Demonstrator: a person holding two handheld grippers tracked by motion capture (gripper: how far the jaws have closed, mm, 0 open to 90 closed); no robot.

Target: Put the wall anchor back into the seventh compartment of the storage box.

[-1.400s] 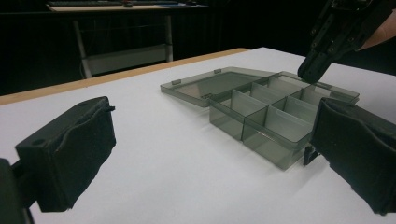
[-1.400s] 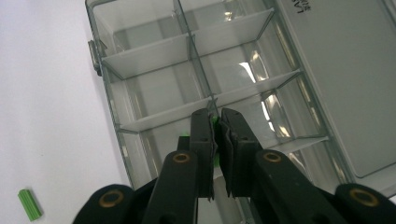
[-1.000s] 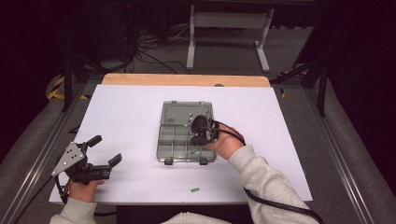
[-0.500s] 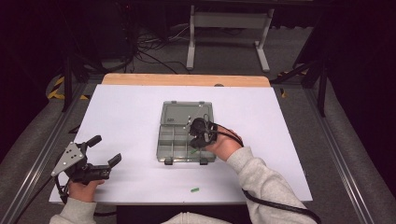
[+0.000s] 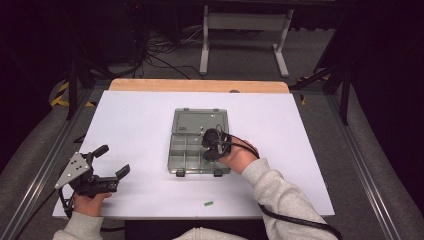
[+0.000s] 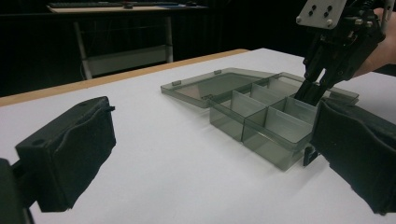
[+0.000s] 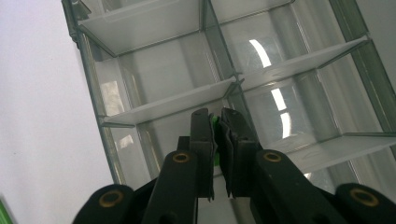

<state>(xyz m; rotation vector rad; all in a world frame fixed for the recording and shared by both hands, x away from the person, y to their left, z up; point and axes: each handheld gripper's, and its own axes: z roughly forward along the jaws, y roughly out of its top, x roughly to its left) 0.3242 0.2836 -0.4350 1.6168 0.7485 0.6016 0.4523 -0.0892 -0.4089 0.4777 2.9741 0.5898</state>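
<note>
A white bench with a wooden far edge stands in a dark room. Near its front edge lies a small green piece. At the front left corner the left hand-held gripper rests with jaws spread wide, holding nothing. Farther in, the clear divided box sits mid-bench, lid laid flat behind it. The right hand-held gripper is pinched on a green sliver (barely visible between its pads) over a box compartment.
</note>
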